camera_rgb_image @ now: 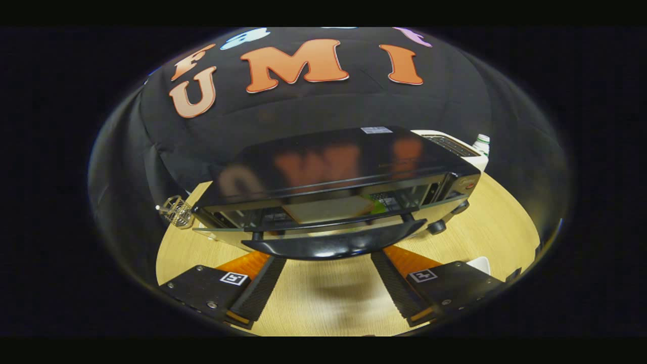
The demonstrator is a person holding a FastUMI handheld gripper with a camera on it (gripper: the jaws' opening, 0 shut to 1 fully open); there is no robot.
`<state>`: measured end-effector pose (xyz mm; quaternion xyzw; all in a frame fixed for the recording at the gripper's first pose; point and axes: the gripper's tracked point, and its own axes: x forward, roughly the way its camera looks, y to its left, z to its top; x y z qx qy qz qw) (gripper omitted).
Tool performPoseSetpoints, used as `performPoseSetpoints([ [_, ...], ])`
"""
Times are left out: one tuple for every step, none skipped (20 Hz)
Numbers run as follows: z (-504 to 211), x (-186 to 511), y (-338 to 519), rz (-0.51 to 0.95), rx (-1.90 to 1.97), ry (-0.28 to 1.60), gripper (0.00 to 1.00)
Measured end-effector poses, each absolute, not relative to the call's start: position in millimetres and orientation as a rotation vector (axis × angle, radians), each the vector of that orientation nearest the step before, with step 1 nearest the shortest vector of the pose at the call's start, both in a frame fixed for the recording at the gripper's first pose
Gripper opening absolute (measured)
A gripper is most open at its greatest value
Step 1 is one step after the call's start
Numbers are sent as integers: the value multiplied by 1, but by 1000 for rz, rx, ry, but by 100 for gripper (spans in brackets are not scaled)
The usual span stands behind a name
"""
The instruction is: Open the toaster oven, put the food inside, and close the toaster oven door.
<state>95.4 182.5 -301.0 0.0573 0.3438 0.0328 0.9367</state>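
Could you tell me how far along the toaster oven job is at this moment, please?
Done: the toaster oven has its door down, and a flat slice of food lies on the rack inside. In hand: the gripper is open and empty, its fingers spread just below the door handle, seemingly touching nothing. Left: lifting the door shut.

Staged test booth, not a real kitchen. Black cloth wall (pixel 313 108) drapes round from 9 to 3 o'clock. At 12, ahead of my tongs, kitchen props crowd one pale wooden tabletop (pixel 505 222): toaster oven (pixel 333 177), white toaster (pixel 455 146) behind at 1.
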Motion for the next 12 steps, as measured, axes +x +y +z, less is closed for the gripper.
performPoseSetpoints([
  [-298,99,181,67,122,696,100],
  [-294,103,181,65,125,689,100],
  [-292,105,181,65,130,683,100],
  [-290,107,182,65,135,675,99],
  [-288,108,181,67,138,670,99],
  [-296,111,171,70,136,674,99],
  [-289,103,180,72,129,678,99],
  [-290,99,178,72,115,679,100],
  [-289,96,176,72,102,677,99],
  [-287,93,174,73,94,675,99],
  [-284,90,172,72,92,669,99],
  [-278,88,169,71,95,661,100],
])
